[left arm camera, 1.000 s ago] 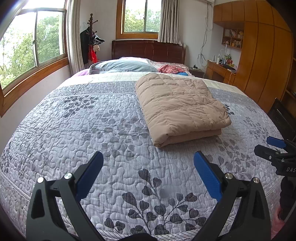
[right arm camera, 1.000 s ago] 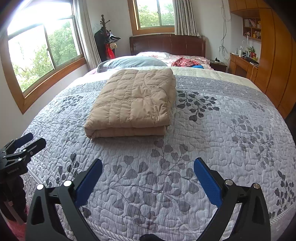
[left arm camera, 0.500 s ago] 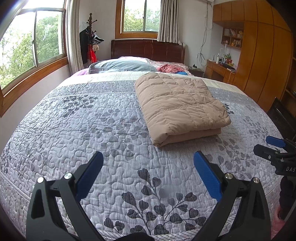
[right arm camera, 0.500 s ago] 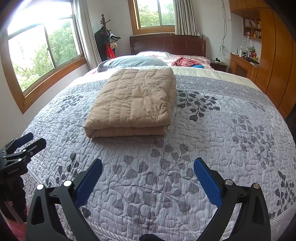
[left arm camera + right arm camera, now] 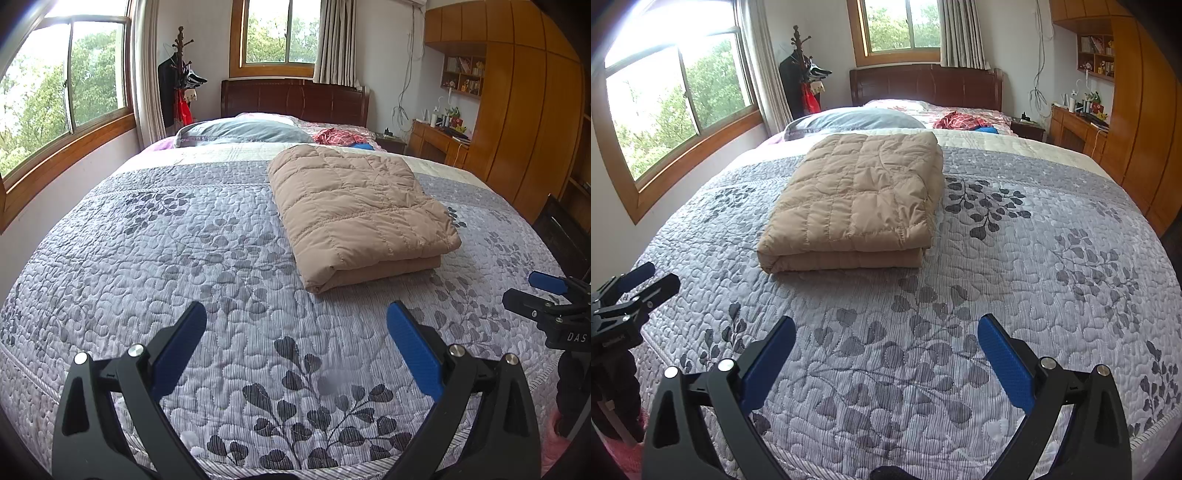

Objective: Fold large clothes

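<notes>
**Folded tan jacket lies on the bed, both grippers held clear of it**

A tan quilted garment [image 5: 360, 212] lies folded into a thick rectangle on the bed [image 5: 166, 258], set on the grey leaf-patterned quilt toward the middle, a little nearer the headboard [image 5: 293, 99] than the foot. Its folded layers show as a stacked edge facing the foot of the bed.

The left gripper [image 5: 297, 332] hangs over the near end of the quilt, jaws spread wide with nothing between them, well apart from the garment. The right gripper [image 5: 886, 338] hangs the same way over the foot of the bed, its jaws also wide apart and empty. Each gripper shows at the edge of the other's view: the right one at the far right of the left camera, the left one at the far left of the right camera.

Beyond the garment a grey-blue pillow [image 5: 855, 118] rests near the headboard, with a red patterned cloth [image 5: 962, 120] beside it. A coat stand [image 5: 181, 74] stands in the corner between the two windows, and a wooden wardrobe [image 5: 532, 110] fills the right wall.
</notes>
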